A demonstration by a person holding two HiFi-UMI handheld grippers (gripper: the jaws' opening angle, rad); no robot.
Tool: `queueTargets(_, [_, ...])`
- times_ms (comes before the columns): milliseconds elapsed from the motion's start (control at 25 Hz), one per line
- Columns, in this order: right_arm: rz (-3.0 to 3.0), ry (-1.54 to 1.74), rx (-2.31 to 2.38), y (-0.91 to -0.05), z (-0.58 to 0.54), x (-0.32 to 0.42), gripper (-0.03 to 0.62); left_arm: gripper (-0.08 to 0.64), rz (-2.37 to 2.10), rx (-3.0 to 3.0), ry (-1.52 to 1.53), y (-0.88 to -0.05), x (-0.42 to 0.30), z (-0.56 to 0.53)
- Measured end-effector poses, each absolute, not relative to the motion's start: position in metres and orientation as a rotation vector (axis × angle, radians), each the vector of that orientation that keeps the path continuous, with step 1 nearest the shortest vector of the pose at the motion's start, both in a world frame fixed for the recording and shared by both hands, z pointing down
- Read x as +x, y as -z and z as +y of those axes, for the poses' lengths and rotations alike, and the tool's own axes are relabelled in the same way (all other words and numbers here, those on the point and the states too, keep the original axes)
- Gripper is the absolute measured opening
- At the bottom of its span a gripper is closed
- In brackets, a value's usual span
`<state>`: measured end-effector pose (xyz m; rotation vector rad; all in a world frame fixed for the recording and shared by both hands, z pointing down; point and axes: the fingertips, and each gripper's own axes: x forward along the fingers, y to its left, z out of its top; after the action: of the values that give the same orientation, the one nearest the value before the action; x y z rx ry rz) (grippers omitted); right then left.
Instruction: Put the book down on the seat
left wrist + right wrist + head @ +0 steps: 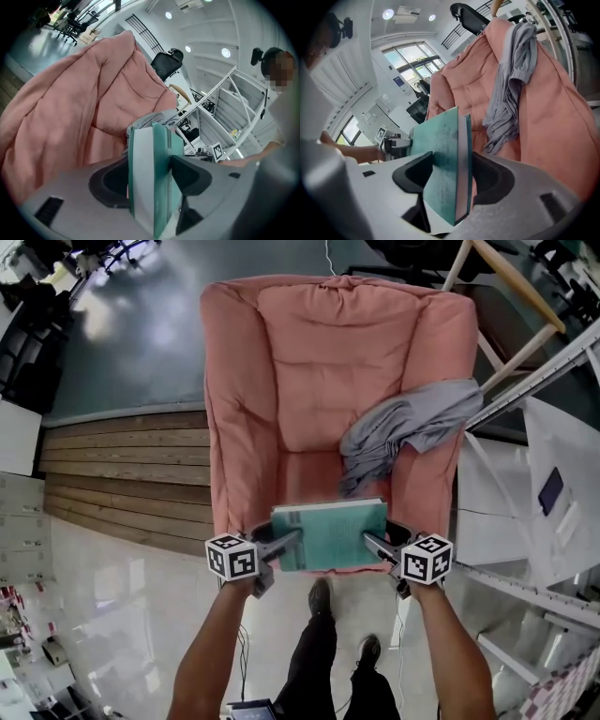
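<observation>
Teal-covered, with a thick block of pale pages, the book (330,534) was held level between the two grippers, at the front edge of the seat (300,479) of a pink armchair (234,409). Whether it already touched the seat could not be told from above. It was judged stiff enough to stay flat when gripped at opposite edges, moderately heavy, and rather slippery on its smooth cover, so a hold on both sides seemed apt.

The left gripper (284,544) was clamped on the book's left edge, with a jaw pressed to each cover. The right gripper (373,544) was closed likewise on the right edge. Both forearms (211,652) were stretched forward, roughly parallel, with the marker cubes (232,557) turned upward. A grey garment (403,432) was draped from the chair's arm down onto the seat, near where the book would probably be laid.
</observation>
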<state>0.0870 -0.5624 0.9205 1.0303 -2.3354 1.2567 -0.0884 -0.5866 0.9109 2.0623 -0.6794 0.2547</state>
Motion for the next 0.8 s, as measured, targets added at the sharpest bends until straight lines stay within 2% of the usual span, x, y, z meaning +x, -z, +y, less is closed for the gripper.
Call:
queueTargets(520, [-2.185, -1.317, 1.100, -0.996, -0.568, 0.091, 0.244, 0.262, -0.698, 1.993, -0.357, -0.981, -0.085, -0.599])
queueTargets(560, [-2.165, -1.308, 1.112, -1.001, -0.568, 0.093, 0.236, 0.262, -0.701, 1.995, -0.379, -0.986, -0.084, -0.598])
queueTargets(600, [-2.147, -1.306, 1.122, -1.006, -0.567, 0.093, 0.194, 0.262, -0.704, 1.998, -0.404, -0.990, -0.082, -0.598])
queueTargets(640, [-2.133, -1.315, 1.133, -1.010, -0.567, 0.093, 0.214, 0.262, -0.707, 1.998, -0.423, -0.993, -0.080, -0.598])
queueTargets(800, [-2.087, -1.359, 1.161, -1.024, -0.566, 0.096, 0.216, 0.265, -0.731, 1.983, -0.464, -1.006, -0.075, -0.602])
